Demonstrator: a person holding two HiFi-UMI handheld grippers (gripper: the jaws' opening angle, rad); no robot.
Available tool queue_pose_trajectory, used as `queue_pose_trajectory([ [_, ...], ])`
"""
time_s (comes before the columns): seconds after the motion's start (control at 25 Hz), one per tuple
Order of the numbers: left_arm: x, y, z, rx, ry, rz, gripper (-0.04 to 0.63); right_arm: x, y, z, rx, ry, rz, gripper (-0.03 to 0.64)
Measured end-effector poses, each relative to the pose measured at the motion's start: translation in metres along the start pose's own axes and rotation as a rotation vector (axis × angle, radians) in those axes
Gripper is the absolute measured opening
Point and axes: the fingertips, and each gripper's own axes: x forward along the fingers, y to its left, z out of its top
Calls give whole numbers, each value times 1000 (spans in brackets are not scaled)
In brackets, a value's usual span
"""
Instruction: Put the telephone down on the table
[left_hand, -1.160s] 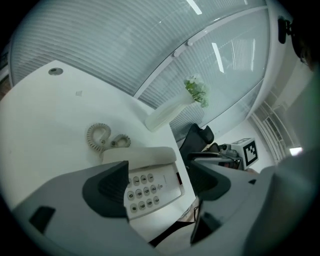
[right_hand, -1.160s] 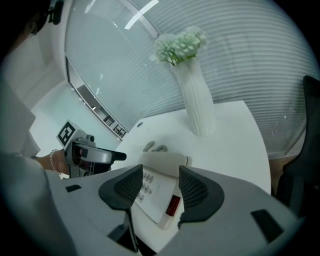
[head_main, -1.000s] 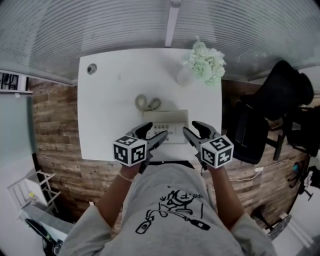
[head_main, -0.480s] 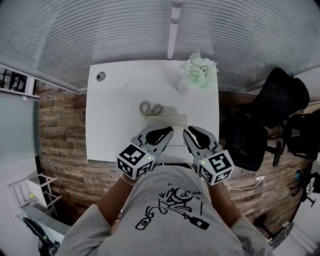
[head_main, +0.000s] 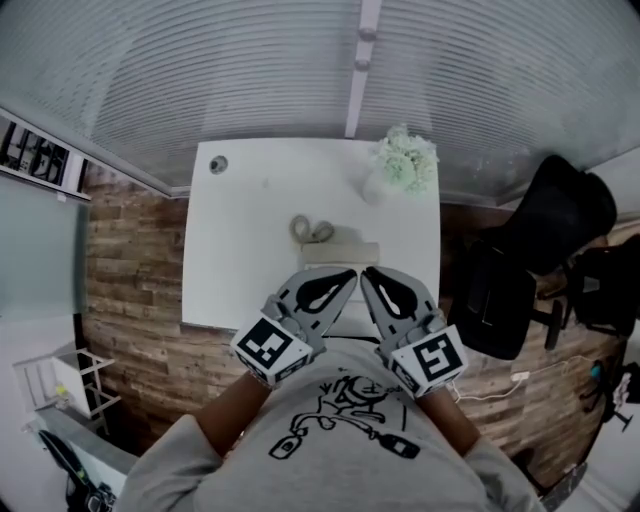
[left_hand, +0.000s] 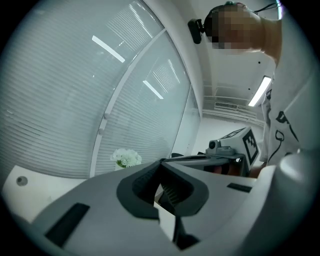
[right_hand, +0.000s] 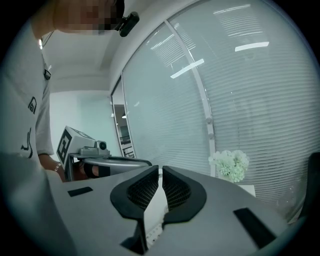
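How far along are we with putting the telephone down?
Done: the telephone lies flat on the table, with nothing gripping it.
In hand: nothing. The left gripper and right gripper are both shut and empty, held up near the table's front edge.
Left: no step that these views show.

Bright, even indoor light from a long white ceiling strip lamp (left_hand: 260, 91), with streaks of glare across the frosted glass wall with slatted blinds (left_hand: 75, 100). All 3 views bend hard fisheye-style and the corners go black. Up close, the left grey plastic tool (left_hand: 161, 165) looks soft.
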Motion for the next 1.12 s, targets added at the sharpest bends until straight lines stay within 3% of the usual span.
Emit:
queue_pose_trajectory([
  [0.24, -7, -1, 30, 41, -66, 39, 2, -4, 9, 31, -38, -61, 0, 46],
  [0.48, -2, -3, 36, 84, -69, 34, 2, -2, 6, 42, -52, -77, -4, 35],
  [1.12, 2, 9, 43, 66, -90, 58, 2, 2, -5, 47, -54, -90, -26, 35],
])
